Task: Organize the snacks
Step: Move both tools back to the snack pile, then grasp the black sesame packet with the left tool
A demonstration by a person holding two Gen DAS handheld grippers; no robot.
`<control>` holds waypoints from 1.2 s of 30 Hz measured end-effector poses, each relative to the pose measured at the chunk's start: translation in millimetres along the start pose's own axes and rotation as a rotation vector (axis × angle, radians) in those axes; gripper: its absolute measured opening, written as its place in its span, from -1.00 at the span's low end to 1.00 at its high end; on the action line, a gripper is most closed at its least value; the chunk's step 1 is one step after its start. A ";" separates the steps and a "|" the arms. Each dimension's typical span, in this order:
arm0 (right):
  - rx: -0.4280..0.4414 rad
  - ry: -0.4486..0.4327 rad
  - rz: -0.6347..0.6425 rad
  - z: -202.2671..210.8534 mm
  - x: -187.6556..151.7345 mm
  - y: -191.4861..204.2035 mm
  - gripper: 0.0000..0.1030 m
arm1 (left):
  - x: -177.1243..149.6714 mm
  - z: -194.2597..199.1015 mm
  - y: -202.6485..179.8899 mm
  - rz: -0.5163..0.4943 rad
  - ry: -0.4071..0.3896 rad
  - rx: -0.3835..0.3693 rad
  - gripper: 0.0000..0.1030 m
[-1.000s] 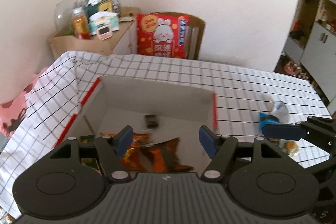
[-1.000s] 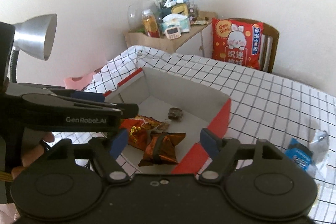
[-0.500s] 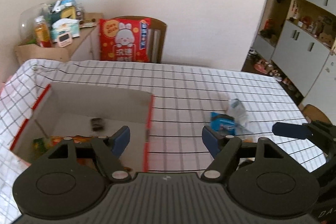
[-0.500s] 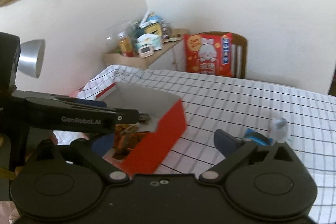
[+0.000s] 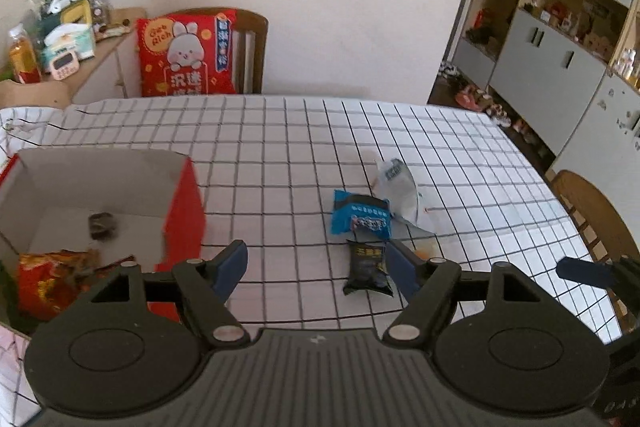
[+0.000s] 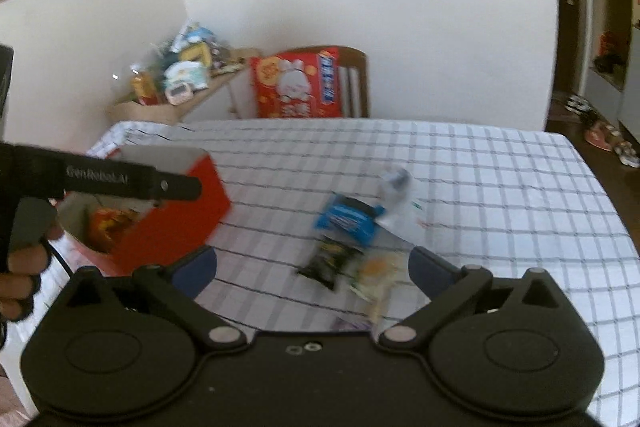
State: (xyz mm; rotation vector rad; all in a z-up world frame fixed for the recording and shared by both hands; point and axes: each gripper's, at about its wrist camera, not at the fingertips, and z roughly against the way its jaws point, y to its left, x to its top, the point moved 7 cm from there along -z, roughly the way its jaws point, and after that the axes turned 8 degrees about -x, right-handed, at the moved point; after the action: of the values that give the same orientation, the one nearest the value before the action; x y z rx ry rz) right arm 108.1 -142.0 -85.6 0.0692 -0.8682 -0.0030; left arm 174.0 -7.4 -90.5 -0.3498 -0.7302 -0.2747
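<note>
A red cardboard box [image 5: 184, 211] stands open at the left on the checked tablecloth, with orange-red packets [image 5: 48, 275] and a small dark piece [image 5: 102, 225] inside. Right of it lie a blue packet [image 5: 360, 215], a clear wrapper [image 5: 396, 183], a black packet [image 5: 368, 269] and a yellowish snack [image 6: 376, 269]. My left gripper [image 5: 316, 263] hovers open above the cloth, and the black packet lies just past its right finger, untouched. My right gripper [image 6: 312, 267] stands wide open over the black packet [image 6: 330, 261], gripping nothing. The box [image 6: 176, 223] shows at left in the blurred right wrist view.
A chair with a red rabbit-print bag [image 5: 186, 57] stands behind the table. A cluttered side cabinet [image 5: 52, 39] is at far left, a second wooden chair [image 5: 596, 211] at the right edge, and grey cupboards [image 5: 560, 39] beyond. A hand [image 6: 24, 259] holds the left gripper.
Both grippers have swung right, away from over the box toward the loose snacks. The right gripper's jaws have spread wider. The box now sits at the left of both views.
</note>
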 end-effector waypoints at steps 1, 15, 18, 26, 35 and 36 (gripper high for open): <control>-0.009 0.008 -0.001 -1.3 -4.3 -4.3 0.99 | -1.0 -6.2 -2.9 -0.002 0.010 -0.003 0.47; -0.062 0.106 -0.031 -40.8 -27.0 -42.3 0.90 | -16.4 -94.6 -31.9 -0.059 0.190 0.022 0.47; -0.046 0.126 -0.002 -55.0 -27.6 -42.3 0.88 | -18.0 -113.1 -30.0 -0.036 0.237 0.024 0.47; -0.002 0.196 0.005 -94.9 -27.4 -40.5 0.76 | -18.3 -149.6 -22.9 0.036 0.318 0.022 0.47; 0.019 0.250 0.011 -134.9 -24.8 -31.3 0.49 | -19.4 -173.5 -18.3 0.056 0.357 0.016 0.46; 0.021 0.254 0.012 -137.6 -24.5 -30.5 0.47 | -19.9 -175.4 -17.8 0.060 0.361 0.014 0.44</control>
State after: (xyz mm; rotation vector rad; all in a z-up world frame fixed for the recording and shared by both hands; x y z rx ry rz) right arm 198.0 -163.5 -194.8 0.0816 -0.6147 0.0258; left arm 258.5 -91.8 -221.7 -0.2975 -0.3655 -0.2665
